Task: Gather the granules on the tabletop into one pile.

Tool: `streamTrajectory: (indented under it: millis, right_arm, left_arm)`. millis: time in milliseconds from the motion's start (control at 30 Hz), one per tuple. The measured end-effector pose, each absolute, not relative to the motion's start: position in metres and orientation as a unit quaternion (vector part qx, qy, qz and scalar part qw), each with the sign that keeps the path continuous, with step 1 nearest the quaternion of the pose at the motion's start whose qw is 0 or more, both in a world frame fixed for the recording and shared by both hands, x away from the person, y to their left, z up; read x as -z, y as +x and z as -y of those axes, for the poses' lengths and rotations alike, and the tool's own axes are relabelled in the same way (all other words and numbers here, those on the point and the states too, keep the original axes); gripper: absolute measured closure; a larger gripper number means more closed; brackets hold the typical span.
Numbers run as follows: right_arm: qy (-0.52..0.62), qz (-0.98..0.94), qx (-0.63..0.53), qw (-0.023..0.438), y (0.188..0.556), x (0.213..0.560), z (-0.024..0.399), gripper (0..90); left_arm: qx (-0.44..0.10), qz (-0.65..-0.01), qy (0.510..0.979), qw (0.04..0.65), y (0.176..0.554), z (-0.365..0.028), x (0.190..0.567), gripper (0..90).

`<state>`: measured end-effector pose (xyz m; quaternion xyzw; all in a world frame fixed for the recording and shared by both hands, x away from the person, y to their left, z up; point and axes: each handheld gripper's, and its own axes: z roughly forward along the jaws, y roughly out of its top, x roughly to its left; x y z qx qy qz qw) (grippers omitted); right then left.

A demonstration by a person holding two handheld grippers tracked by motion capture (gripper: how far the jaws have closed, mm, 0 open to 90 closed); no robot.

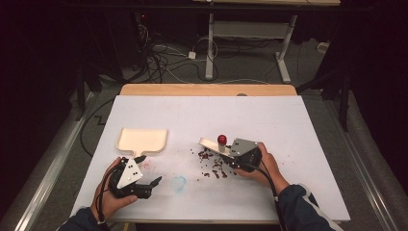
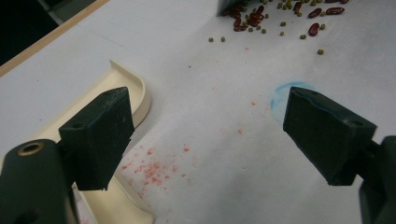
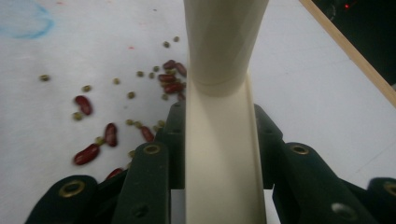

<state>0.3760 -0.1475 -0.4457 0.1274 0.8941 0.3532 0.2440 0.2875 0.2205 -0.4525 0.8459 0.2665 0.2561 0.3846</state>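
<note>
**Bean sweep: tools and spill**

Near left: left gripper [image 1: 155, 182], jaws apart, empty, just near of the dustpan [image 1: 143, 139]. Near right: right gripper [image 1: 230, 155], clamped on the brush [image 3: 219, 140] handle. Beans [image 1: 211, 163], red and green, scattered centre, touching the brush. Judged: beans light, hard, prone to roll; dustpan light, stiff plastic, best taken by its handle, nearest the open jaws.
</note>
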Motion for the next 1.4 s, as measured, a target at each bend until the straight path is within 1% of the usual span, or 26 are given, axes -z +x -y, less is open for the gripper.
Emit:
streamTrajectory:
  millis: [167,300,400,633,800,900,933,967,1100,1167,1233,1267,1400]
  right_arm:
    - [0.124,-0.899,-0.348,0.234,0.364,0.441,0.154,67.5]
    - [0.124,-0.898,-0.346,0.241,0.360,0.438,0.156,67.7]
    - [0.128,-0.900,-0.342,0.239,0.360,0.432,0.157,67.7]
    - [0.146,-0.894,-0.336,0.258,0.367,0.421,0.158,67.8]
    - [0.149,-0.885,-0.348,0.271,0.380,0.416,0.149,67.8]
    - [0.137,-0.885,-0.346,0.281,0.397,0.417,0.127,67.8]
    - [0.137,-0.885,-0.346,0.281,0.397,0.417,0.127,67.8]
    - [0.124,-0.886,-0.342,0.287,0.405,0.419,0.114,67.8]
    - [0.098,-0.890,-0.347,0.279,0.416,0.429,0.094,67.9]
    - [0.087,-0.894,-0.343,0.276,0.418,0.431,0.090,67.8]
    - [0.076,-0.896,-0.349,0.263,0.420,0.436,0.086,67.8]
    - [0.063,-0.899,-0.355,0.248,0.419,0.439,0.083,67.8]
    - [0.034,-0.901,-0.361,0.239,0.411,0.445,0.081,67.7]
  left_arm:
    - [-0.251,-0.263,0.846,0.391,0.287,-0.219,0.452,15.4]
    - [-0.250,-0.260,0.847,0.390,0.286,-0.218,0.452,15.3]
    - [-0.250,-0.263,0.846,0.390,0.286,-0.218,0.452,15.3]
    - [-0.252,-0.257,0.848,0.389,0.285,-0.217,0.451,15.3]
    - [-0.247,-0.264,0.848,0.388,0.288,-0.218,0.452,15.3]
    - [-0.245,-0.266,0.845,0.394,0.289,-0.217,0.452,15.3]
    - [-0.244,-0.266,0.845,0.394,0.290,-0.217,0.452,15.3]
    - [-0.242,-0.263,0.849,0.388,0.290,-0.216,0.454,15.4]
    - [-0.239,-0.266,0.848,0.391,0.291,-0.217,0.454,15.3]
    - [-0.243,-0.264,0.846,0.393,0.291,-0.217,0.453,15.4]
    - [-0.241,-0.264,0.848,0.391,0.292,-0.218,0.454,15.4]
    - [-0.241,-0.263,0.850,0.388,0.292,-0.218,0.455,15.4]
    - [-0.241,-0.267,0.847,0.392,0.292,-0.218,0.454,15.4]
